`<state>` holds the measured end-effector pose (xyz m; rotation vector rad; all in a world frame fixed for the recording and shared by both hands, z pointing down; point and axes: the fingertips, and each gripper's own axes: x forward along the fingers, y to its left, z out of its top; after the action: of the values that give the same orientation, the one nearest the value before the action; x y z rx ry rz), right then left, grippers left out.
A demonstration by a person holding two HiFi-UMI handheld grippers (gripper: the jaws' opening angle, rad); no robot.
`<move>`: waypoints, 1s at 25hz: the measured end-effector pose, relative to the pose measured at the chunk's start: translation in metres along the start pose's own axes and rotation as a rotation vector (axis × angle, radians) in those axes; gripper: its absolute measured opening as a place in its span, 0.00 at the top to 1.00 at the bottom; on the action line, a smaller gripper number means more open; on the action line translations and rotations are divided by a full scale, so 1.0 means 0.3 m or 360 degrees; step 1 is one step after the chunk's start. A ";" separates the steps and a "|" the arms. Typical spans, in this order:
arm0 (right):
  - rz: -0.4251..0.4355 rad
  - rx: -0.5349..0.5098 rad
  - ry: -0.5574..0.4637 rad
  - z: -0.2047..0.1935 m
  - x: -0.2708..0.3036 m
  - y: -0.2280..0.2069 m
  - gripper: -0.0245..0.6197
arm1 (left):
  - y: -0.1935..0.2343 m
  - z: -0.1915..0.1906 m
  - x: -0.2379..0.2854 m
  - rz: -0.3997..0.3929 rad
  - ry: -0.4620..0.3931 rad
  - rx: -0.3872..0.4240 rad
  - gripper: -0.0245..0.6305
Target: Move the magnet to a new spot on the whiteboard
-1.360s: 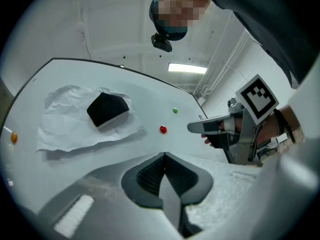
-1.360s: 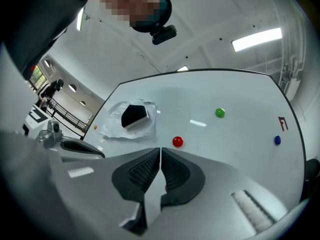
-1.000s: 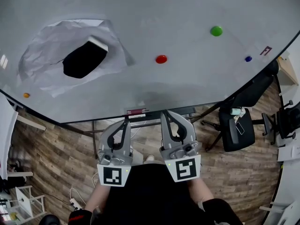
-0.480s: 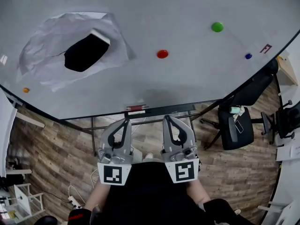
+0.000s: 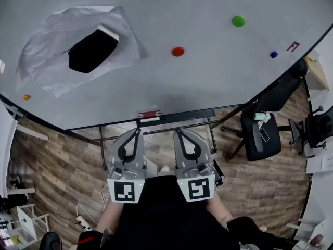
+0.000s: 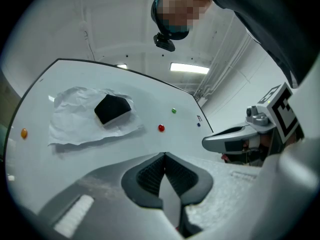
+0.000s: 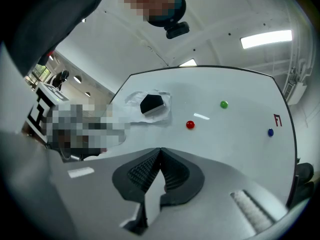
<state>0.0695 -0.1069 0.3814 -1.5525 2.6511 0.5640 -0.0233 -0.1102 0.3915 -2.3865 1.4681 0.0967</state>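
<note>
The left gripper and right gripper are both held closed on nothing, side by side, short of the whiteboard. The red magnet is stuck straight ahead of the right gripper, well apart from it. A green magnet and blue magnet lie farther off to its right. Red is judged the likely target. If the jaws are not opened before contact, the magnet would be shoved aside. A shallow pinch on so small a dome could be lost.
</note>
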 end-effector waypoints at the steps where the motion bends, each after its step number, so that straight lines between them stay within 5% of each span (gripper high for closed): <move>1: 0.0006 -0.0007 0.0005 -0.001 -0.002 0.006 0.96 | -0.002 -0.002 -0.002 -0.0001 0.0003 0.0000 0.96; 25: 0.0014 -0.0023 -0.0011 -0.002 -0.002 -0.008 0.96 | -0.024 -0.023 0.019 0.0003 0.0013 -0.0046 0.96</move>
<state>0.0719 -0.1076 0.3815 -1.5402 2.6564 0.5886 -0.0152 -0.1144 0.3985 -2.4112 1.4823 0.1097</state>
